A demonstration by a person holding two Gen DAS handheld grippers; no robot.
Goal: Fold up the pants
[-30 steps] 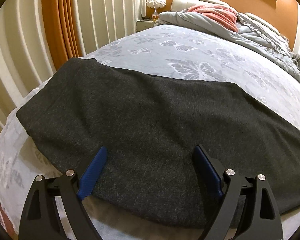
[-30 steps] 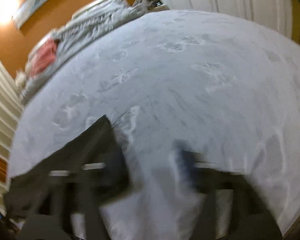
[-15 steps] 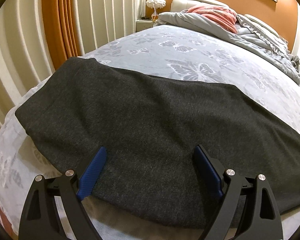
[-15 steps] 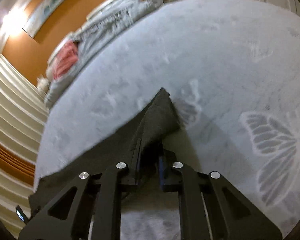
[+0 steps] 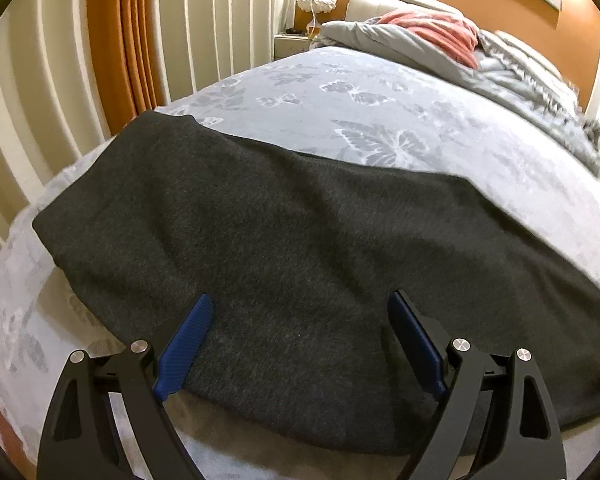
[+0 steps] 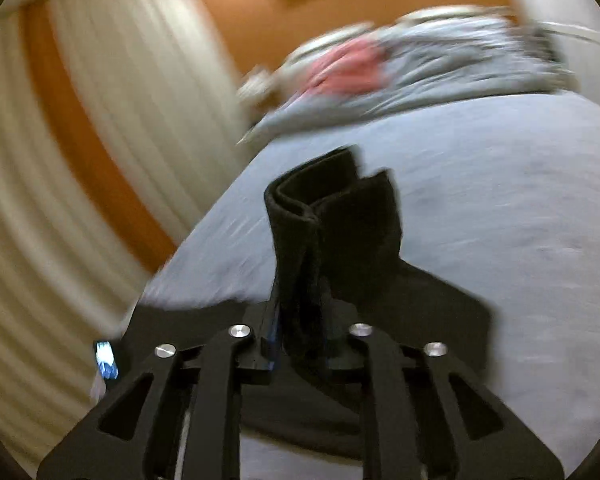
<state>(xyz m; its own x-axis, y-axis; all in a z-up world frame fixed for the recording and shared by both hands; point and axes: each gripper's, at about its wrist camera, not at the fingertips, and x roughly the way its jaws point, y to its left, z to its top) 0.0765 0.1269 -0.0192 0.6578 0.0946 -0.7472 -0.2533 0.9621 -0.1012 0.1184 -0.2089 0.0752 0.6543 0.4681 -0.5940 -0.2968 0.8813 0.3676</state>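
Pants: dark grey pants (image 5: pixel 300 248) lie flat across the lower half of the left wrist view, along the near side of the bed (image 5: pixel 380 92); one end is lifted off the sheet and stands bunched at centre frame in the right wrist view (image 6: pixel 320 240).
Step in hand: as I judge it, carrying the lifted end over toward the flat part to make the fold.
Right gripper: the right gripper (image 6: pixel 300 336) pinches the bunched end; thick folded layers fill the gap between its jaws, which have just eased apart a little with the cloth between them.
Left gripper: the left gripper (image 5: pixel 300 340) is spread wide, jaws straddling the near edge of the pants at lower centre, gripping nothing.
Doing it well: keep the pinch firm on all the layers, since a bunch this thick could slip a layer; carry the end in a level arc so the hem lands square on the flat part.
Left's part: likely best as an anchor, pressing or clamping the near edge so the flat cloth does not drag.
Risk: the right view is blurred, so how evenly the layers sit in the grip cannot be told.
Surroundings: duvet (image 5: pixel 500 48) heaped at upper right; curtain (image 5: pixel 112 36) at upper left.
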